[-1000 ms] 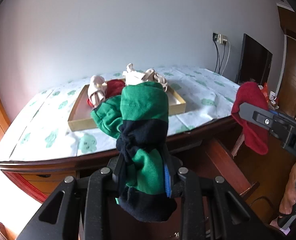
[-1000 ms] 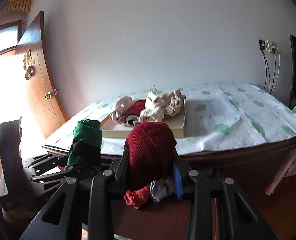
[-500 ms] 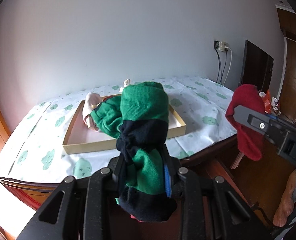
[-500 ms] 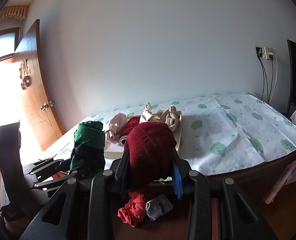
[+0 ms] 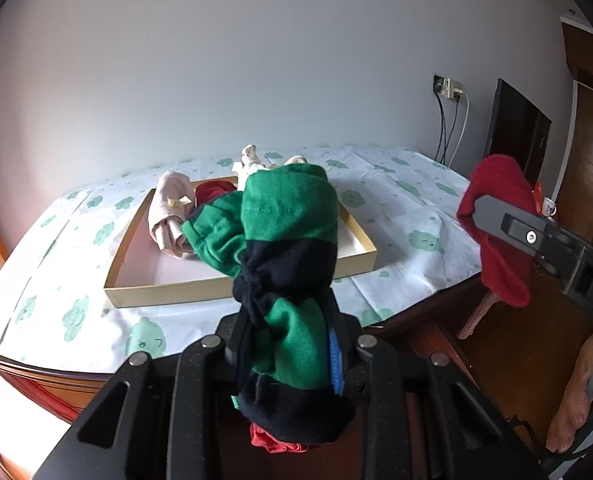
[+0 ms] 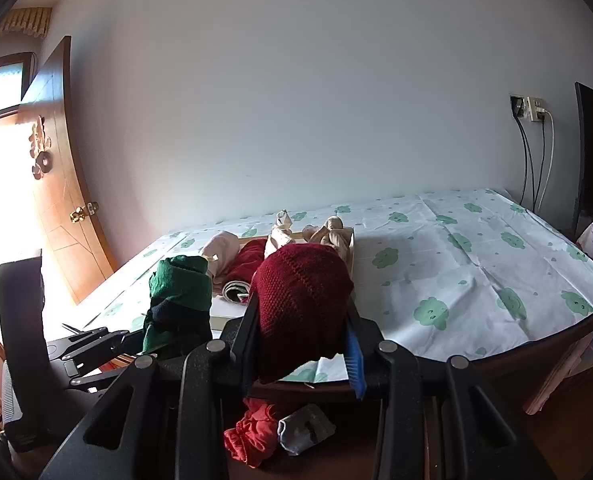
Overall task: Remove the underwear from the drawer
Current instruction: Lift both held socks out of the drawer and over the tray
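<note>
My left gripper (image 5: 290, 344) is shut on green and dark blue underwear (image 5: 288, 248), held up in front of the tabletop; it also shows in the right wrist view (image 6: 178, 300). My right gripper (image 6: 302, 344) is shut on dark red knitted underwear (image 6: 300, 300), seen at the right in the left wrist view (image 5: 496, 232). Below, the open drawer holds red underwear (image 6: 252, 434) and a grey piece (image 6: 304, 428). A shallow wooden tray (image 5: 364, 256) on the table holds pink (image 5: 168, 212), red and beige rolled pieces.
The table has a white cloth with green clouds (image 6: 476, 264) and a dark wooden edge (image 5: 56, 380). A dark screen (image 5: 520, 132) and wall socket with cables (image 6: 532, 148) stand at the right. A wooden door (image 6: 60, 184) is at the left.
Both grippers have risen with their underwear, away from the drawer. The tabletop and tray now appear lower and more from above.
</note>
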A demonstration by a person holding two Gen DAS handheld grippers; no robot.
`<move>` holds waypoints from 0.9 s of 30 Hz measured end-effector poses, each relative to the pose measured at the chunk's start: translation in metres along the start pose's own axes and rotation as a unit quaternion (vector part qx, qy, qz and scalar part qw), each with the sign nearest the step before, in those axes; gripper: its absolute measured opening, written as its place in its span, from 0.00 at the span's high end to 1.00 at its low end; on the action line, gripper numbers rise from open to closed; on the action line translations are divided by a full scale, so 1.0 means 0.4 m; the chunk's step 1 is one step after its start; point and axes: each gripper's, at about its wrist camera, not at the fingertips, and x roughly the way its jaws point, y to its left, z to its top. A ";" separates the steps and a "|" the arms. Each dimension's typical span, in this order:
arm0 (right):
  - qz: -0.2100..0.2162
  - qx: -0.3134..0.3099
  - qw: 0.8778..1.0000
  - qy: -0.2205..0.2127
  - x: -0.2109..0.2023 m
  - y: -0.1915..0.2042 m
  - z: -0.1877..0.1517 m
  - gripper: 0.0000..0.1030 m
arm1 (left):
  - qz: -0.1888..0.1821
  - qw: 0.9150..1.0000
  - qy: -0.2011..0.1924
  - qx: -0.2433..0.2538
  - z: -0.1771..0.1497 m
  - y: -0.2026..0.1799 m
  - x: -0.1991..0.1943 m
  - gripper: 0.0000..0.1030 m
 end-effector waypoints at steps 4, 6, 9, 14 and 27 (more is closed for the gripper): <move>-0.006 -0.004 1.000 0.003 0.027 -0.010 0.010 0.63 | 0.000 1.000 -0.003 -0.019 0.021 0.023 0.022 0.73; -0.009 -0.003 1.000 0.005 0.048 -0.016 0.018 0.63 | 0.004 1.000 -0.006 -0.028 0.033 0.034 0.035 0.73; -0.013 -0.003 1.000 0.008 0.085 -0.022 0.030 0.63 | 0.013 0.999 -0.009 -0.033 0.053 0.044 0.060 0.73; -0.018 -0.008 1.000 0.020 0.159 -0.024 0.045 0.63 | 0.027 0.999 0.000 -0.042 0.075 0.057 0.119 0.73; -0.038 -0.031 0.997 0.061 0.341 -0.009 0.046 0.63 | 0.053 0.997 0.027 -0.053 0.103 0.067 0.245 0.73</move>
